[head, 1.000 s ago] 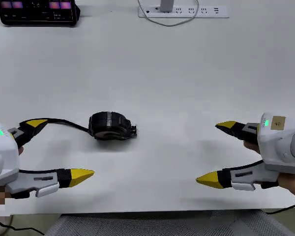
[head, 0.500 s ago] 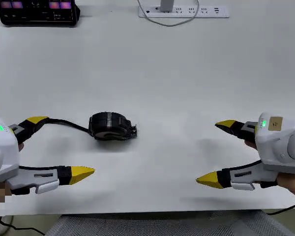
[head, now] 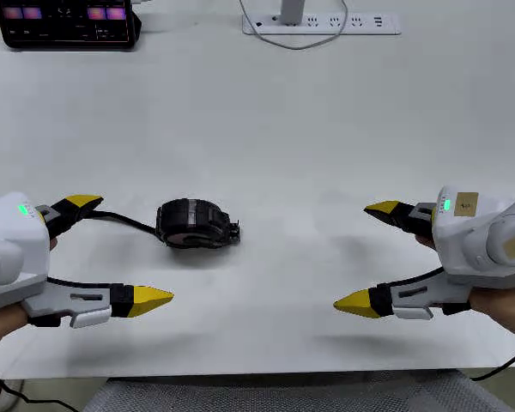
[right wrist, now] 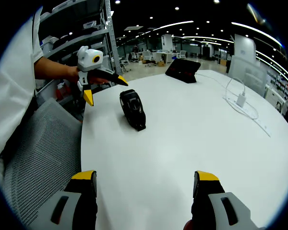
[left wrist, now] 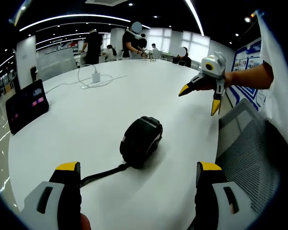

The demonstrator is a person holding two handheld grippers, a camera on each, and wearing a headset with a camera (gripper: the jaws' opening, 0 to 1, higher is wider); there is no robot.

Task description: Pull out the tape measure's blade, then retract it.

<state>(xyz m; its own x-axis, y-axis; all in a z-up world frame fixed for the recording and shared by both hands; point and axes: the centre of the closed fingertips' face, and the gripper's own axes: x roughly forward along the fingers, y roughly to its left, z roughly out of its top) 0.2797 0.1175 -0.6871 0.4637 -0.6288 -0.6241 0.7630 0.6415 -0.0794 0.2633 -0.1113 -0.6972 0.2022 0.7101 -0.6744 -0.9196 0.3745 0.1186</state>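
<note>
Both tools have edged inward since a second ago, the left tool (head: 126, 249) forward and toward the tape measure (head: 195, 225), the right tool (head: 356, 256) a little to its left; the tape measure has not shifted on the surface (head: 283, 129). Each tool has its yellow-tipped jaws spread wide apart and grips nothing.

The tape measure lies on its side just ahead of the left tool and well apart from the right one. Its case is black and rounded with a grey band on the face, and the blade's end hook (head: 233, 229) sits flush at the case mouth (no blade drawn out). A black strap (head: 124, 219) trails from the case toward the left tool's far jaw.

The strap's end passes behind that jaw tip, so contact there cannot be told. Any markings on the case are too small to read. The right tool's rear is cut off by the head view's edge.

Bare white surface lies between the tape measure and the right tool. The near edge runs just below both tools, with a mesh chair (head: 283, 393) beyond it. A power strip (head: 322, 21) and a dark screen (head: 64, 21) sit along the far side, well apart from the work.
</note>
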